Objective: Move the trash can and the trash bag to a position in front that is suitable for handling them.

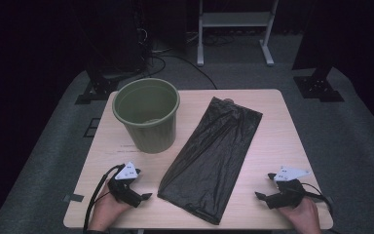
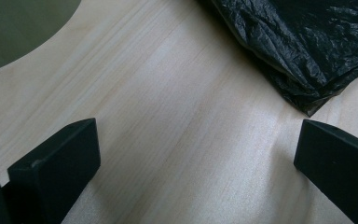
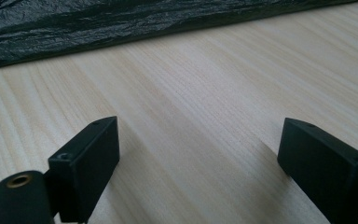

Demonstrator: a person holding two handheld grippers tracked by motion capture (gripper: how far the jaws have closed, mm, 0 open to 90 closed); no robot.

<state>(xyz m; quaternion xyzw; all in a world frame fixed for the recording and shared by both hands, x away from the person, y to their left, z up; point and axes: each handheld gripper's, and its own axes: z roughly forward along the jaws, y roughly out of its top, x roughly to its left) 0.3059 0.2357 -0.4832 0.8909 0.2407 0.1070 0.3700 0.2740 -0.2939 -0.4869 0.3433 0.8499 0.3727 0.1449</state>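
Resting wide open at the frame's lower corners, left tongs (image 1: 143, 196) and right tongs (image 1: 259, 196) flank a black bag (image 1: 214, 156) on the counter (image 1: 272, 146)

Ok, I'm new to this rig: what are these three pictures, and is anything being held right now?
The wide picture looks down from above the table. A person holds a hand-held gripper in each hand: the left gripper and the right gripper. The other two pictures come from cameras riding on those grippers, looking along their black fingers. On the table stand an empty green bin and a flat black rubbish bag beside it. Both grippers are open and hold nothing.
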